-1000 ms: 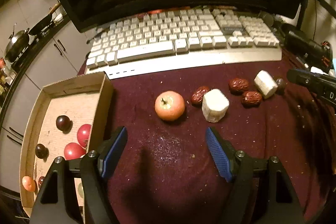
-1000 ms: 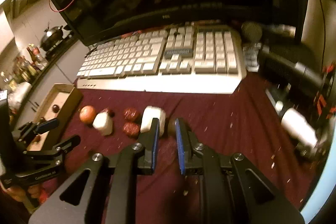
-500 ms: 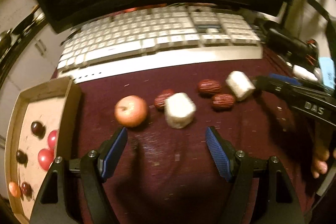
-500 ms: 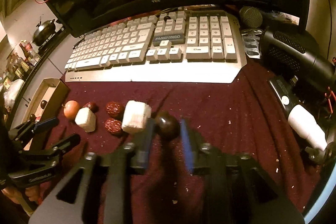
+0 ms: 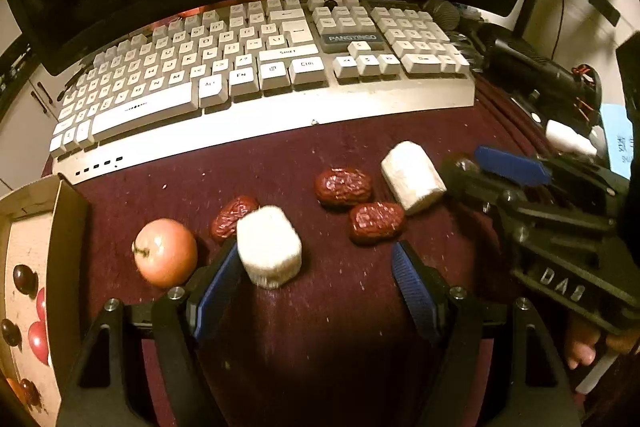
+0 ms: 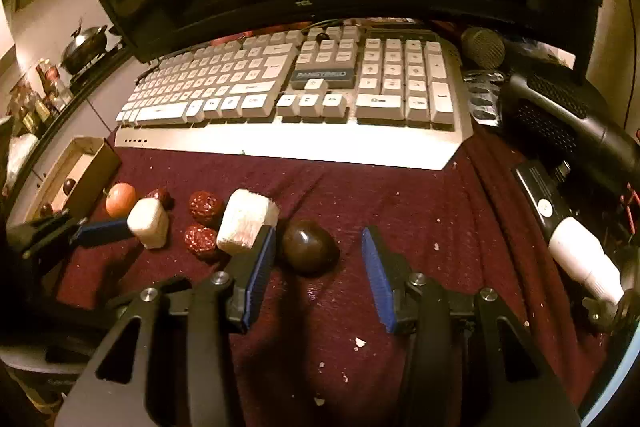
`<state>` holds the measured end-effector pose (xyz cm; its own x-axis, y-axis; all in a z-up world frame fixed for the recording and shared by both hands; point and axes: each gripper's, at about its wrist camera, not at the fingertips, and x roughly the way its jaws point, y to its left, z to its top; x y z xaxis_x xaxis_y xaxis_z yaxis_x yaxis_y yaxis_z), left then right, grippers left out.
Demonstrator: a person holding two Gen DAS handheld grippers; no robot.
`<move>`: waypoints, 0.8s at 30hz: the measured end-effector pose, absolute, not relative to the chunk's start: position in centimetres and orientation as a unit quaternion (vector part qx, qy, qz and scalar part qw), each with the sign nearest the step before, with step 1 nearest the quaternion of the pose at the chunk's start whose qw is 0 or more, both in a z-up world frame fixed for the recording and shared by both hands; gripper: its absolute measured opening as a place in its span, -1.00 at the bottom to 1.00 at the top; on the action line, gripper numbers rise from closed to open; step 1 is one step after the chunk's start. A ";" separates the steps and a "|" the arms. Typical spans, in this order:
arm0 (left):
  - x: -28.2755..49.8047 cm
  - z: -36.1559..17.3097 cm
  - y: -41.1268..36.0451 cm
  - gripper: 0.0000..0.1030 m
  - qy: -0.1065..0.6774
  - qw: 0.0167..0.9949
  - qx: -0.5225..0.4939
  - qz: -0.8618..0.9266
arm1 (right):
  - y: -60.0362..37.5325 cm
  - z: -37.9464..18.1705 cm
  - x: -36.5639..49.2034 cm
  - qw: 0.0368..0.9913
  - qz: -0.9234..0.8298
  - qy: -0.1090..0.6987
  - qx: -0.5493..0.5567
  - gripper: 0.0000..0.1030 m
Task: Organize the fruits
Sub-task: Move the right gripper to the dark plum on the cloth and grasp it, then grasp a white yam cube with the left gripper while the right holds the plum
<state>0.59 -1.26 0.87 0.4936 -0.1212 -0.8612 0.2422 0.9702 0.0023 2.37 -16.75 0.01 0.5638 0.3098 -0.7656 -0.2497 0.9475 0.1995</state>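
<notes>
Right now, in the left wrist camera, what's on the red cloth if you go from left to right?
Cardboard box → apple → red date → white chunk → second red date → third red date → second white chunk → dark round fruit at the right gripper fingers.

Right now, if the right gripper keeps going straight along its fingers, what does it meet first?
Probably the dark round fruit. It lies on the maroon cloth between the opening jaws of the right gripper, close to the left-hand pad, with neither pad pressing it. Depth is uncertain.

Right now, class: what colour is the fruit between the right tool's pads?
Dark brown fruit, clearest in the right wrist view.
</notes>
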 end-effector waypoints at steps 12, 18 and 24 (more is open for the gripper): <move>1.3 0.9 -2.4 0.45 0.486 0.864 0.072 -0.114 | -16.3 -0.5 2.8 0.883 0.155 0.442 0.020 -0.48; 1.8 0.6 -3.7 0.45 0.486 0.862 0.081 -0.117 | -17.9 -0.5 3.2 0.875 0.151 0.455 0.068 -0.48; 2.3 0.4 -4.1 0.26 0.480 0.865 0.077 -0.125 | -18.8 -0.4 3.2 0.871 0.144 0.461 0.094 -0.48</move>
